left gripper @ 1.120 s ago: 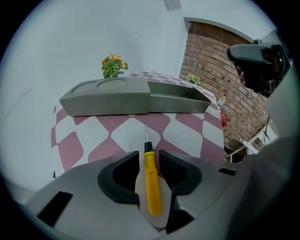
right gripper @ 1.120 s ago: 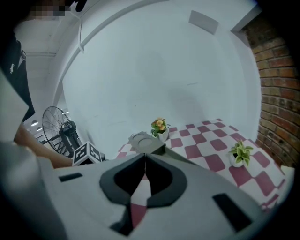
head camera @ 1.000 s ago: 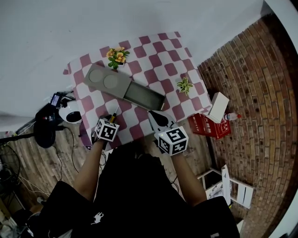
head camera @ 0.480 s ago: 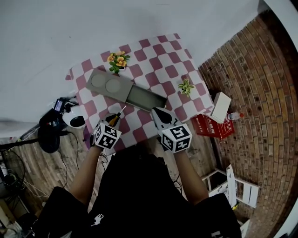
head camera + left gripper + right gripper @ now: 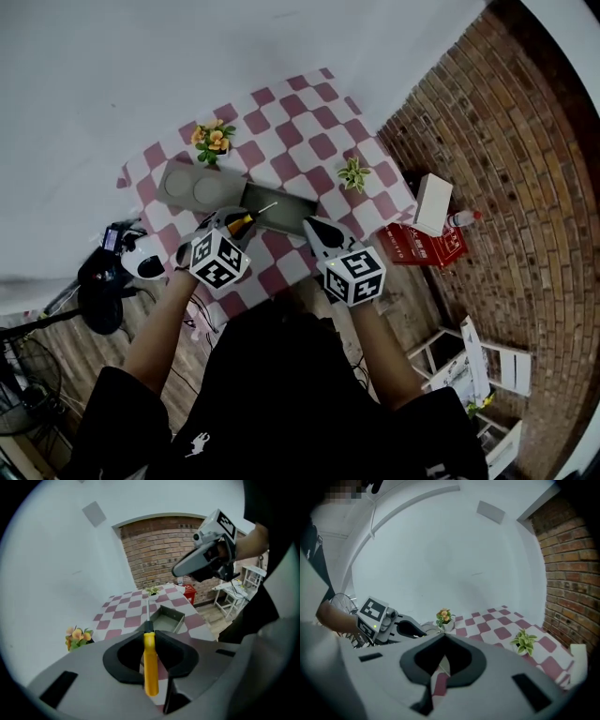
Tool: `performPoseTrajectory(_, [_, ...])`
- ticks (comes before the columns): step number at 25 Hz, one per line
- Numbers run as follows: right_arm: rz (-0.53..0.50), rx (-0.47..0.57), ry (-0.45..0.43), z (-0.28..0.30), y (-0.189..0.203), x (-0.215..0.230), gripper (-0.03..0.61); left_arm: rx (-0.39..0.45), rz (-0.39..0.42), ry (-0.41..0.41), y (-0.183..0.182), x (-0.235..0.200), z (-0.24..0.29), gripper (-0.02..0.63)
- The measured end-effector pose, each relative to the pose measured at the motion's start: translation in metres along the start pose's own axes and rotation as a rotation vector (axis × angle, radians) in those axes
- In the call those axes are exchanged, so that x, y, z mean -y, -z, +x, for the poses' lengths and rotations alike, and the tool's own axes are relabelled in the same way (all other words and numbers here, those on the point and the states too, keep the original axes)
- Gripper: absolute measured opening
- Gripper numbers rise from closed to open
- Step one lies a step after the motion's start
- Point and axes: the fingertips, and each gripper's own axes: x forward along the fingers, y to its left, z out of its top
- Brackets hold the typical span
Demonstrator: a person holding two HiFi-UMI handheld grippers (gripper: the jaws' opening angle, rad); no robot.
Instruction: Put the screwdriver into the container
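Note:
A screwdriver (image 5: 247,220) with a yellow handle (image 5: 150,665) and a thin metal shaft is clamped between the jaws of my left gripper (image 5: 238,224). Those jaws have just been closing on it. The left gripper (image 5: 149,633) hangs above the table's near edge, and the shaft points toward the open grey container (image 5: 286,216), which lies ahead in the left gripper view (image 5: 167,619). My right gripper (image 5: 315,231) hovers just right of the container with its tips together and nothing between them (image 5: 443,637). It also shows high up in the left gripper view (image 5: 180,569).
The table has a red and white checked cloth (image 5: 309,141). On it stand a pot of orange flowers (image 5: 211,141) and a small green plant (image 5: 353,173). The container's round-marked lid part (image 5: 195,187) lies left. A red box (image 5: 422,246) and white chair (image 5: 473,361) sit on the floor.
My left gripper has lifted the screwdriver off the cloth, rolled, and moved toward the container. The right gripper has shifted slightly forward.

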Motion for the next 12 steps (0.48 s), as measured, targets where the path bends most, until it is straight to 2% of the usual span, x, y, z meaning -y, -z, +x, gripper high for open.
performPoseTrajectory(6, [0.040, 0.002, 0.072, -0.013, 0.005, 0.026, 0.002, -0.018, 0.230, 0.103, -0.027, 0.006, 0.040, 0.078])
performPoseTrajectory(12, [0.088, -0.009, 0.133, -0.030, 0.020, 0.046, 0.002, -0.090, 0.462, 0.220, -0.022, 0.023, 0.086, 0.078])
